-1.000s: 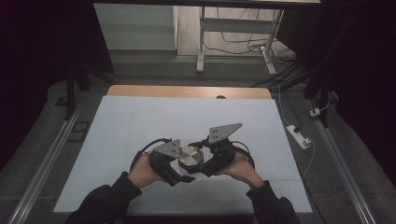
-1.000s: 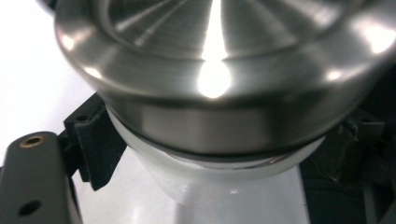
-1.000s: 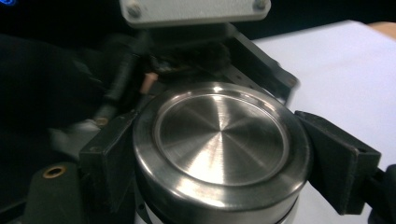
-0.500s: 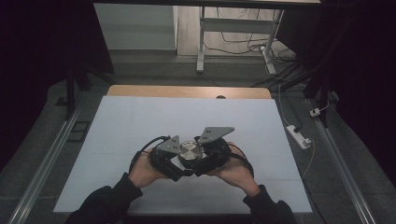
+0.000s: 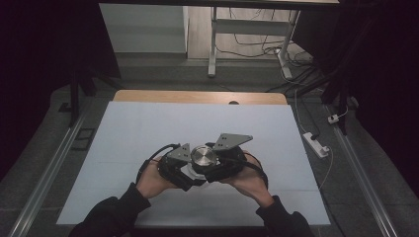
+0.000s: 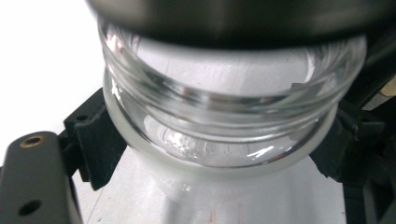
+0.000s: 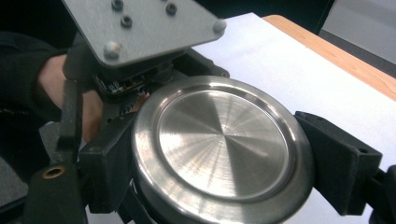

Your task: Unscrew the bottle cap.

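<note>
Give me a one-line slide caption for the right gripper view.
Right gripper clamps the jar's brushed metal lid from both sides, left gripper close behind.

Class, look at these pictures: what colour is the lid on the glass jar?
Silver, brushed metal lid; clearest in the right gripper view.

The glass jar [image 6: 219,126] sits near the table's [image 5: 148,128] front edge at about 6 o'clock, with the metal lid [image 5: 204,155] on top of it. The left gripper [image 5: 184,170] flanks the jar at 9 o'clock and the right gripper [image 5: 217,165] the lid at 3 o'clock, with a power strip [image 5: 316,144] on the floor off the table's 3 o'clock side.
</note>
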Demonstrator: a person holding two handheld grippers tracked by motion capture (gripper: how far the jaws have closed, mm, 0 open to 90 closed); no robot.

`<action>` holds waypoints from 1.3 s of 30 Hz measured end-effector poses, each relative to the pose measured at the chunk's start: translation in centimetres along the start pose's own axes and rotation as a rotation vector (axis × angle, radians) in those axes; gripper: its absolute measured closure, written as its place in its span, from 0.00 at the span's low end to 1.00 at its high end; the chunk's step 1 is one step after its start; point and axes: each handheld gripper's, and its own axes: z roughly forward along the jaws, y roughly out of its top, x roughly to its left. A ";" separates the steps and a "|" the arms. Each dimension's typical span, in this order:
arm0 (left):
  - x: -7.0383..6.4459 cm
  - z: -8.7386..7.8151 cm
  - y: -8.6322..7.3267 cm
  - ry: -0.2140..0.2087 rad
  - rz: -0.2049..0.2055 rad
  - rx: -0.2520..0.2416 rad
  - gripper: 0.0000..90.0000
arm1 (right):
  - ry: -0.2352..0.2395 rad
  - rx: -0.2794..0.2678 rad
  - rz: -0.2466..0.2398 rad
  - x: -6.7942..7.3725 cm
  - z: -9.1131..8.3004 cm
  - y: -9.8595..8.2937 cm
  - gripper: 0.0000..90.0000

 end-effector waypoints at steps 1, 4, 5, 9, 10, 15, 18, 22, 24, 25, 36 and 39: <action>0.1 0.0 0.0 -0.001 -0.003 0.000 0.17 | -0.003 -0.001 0.003 -0.1 -0.1 0.0 0.20; 0.3 -0.1 -0.2 0.009 -0.014 -0.005 0.17 | -0.008 -0.012 0.002 -0.1 -0.5 0.2 0.20; 0.3 -0.2 -0.2 0.013 -0.017 -0.007 0.17 | -0.013 -0.014 0.000 -0.1 -0.6 0.2 0.20; 0.7 -0.5 -0.4 0.028 -0.029 -0.013 0.17 | -0.019 -0.026 0.002 -0.2 -1.3 0.4 0.19; 0.7 -0.5 -0.4 0.028 -0.029 -0.013 0.17 | -0.020 -0.030 0.002 -0.2 -1.4 0.4 0.20; 1.3 -1.0 -0.7 0.060 -0.052 -0.025 0.17 | -0.015 -0.028 0.010 -0.3 -1.8 0.0 0.19; 1.6 -1.3 -0.7 0.073 -0.058 -0.030 0.17 | -0.009 -0.023 0.015 -0.3 -1.8 -0.4 0.19; 2.0 -1.5 -0.8 0.083 -0.066 -0.038 0.17 | -0.003 -0.019 0.010 -0.1 -2.0 -0.9 0.19; 2.2 -1.6 -0.8 0.088 -0.070 -0.040 0.17 | 0.004 -0.020 0.016 0.0 -2.2 -1.2 0.19; 2.2 -1.6 -0.9 0.091 -0.074 -0.043 0.17 | 0.005 -0.021 0.016 0.1 -2.3 -1.3 0.19; 2.7 -1.5 -0.4 0.111 -0.067 -0.048 0.17 | 0.045 0.005 0.016 1.3 -1.8 -3.5 0.19; 2.8 -1.4 -0.1 0.109 -0.065 -0.053 0.17 | 0.060 0.015 0.011 1.7 -1.4 -4.1 0.19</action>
